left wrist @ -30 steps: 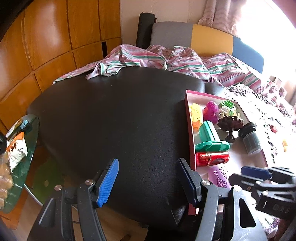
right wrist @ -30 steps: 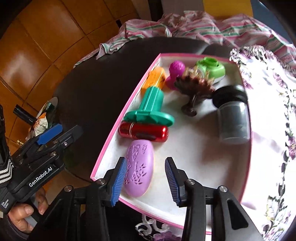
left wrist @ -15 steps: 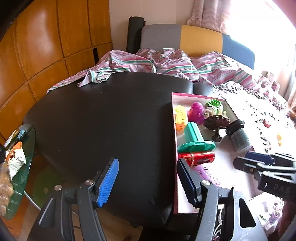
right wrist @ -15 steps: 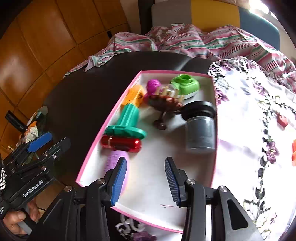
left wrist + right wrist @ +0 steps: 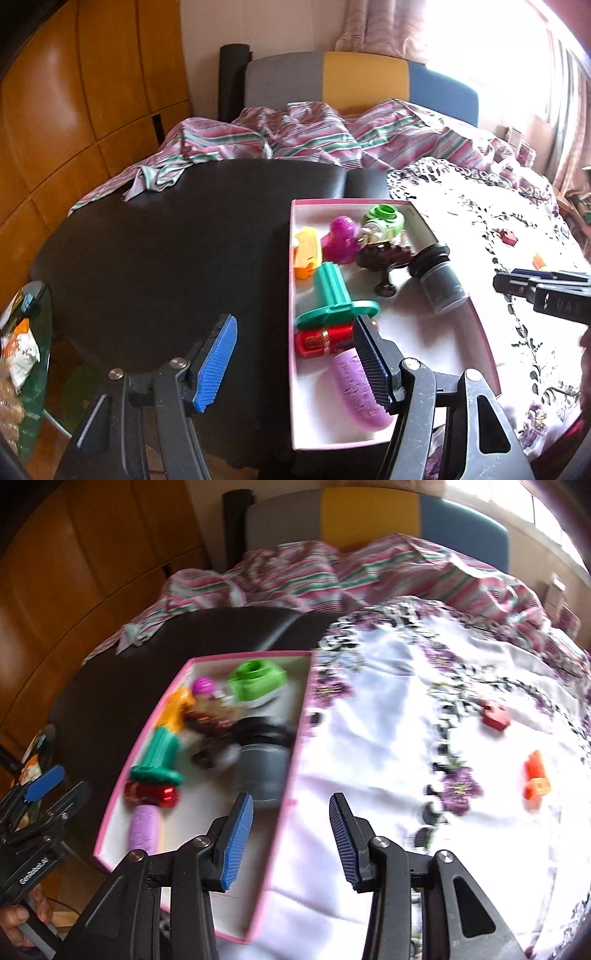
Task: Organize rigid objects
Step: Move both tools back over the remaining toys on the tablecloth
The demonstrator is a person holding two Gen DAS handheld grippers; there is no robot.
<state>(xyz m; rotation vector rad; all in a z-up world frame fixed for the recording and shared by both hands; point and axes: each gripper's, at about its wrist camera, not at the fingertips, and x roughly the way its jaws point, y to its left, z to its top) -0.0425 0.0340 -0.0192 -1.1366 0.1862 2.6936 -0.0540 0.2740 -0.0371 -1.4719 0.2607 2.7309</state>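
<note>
Both claws are empty. In the right wrist view, the right gripper (image 5: 291, 838) has its blue pads parted with nothing between them, and it hangs over the right wall of a pink-rimmed box (image 5: 284, 814) at 6 o'clock. In the left wrist view, the left gripper (image 5: 295, 365) stands wider apart, also holding nothing, above the black cushion (image 5: 166, 251) by the box's left wall.

Most of the sorting looks done. Inside the box lie a lilac perforated case (image 5: 356, 389) nearest the camera, a red can (image 5: 321, 341), a teal plunger-shaped toy (image 5: 334, 299), an orange toy (image 5: 306, 251), a magenta figure (image 5: 341, 240), a green round toy (image 5: 384, 219), a dark brown stemmed dish (image 5: 386, 256) and a grey jar with a black lid (image 5: 441, 278).

Two pieces remain outside, on the white floral cloth (image 5: 388, 720): a red block (image 5: 496, 716) at 2 o'clock from the right gripper and an orange block (image 5: 535, 777) at 3 o'clock, well apart from the box. Judging by this, those two are what is left to collect.
</note>
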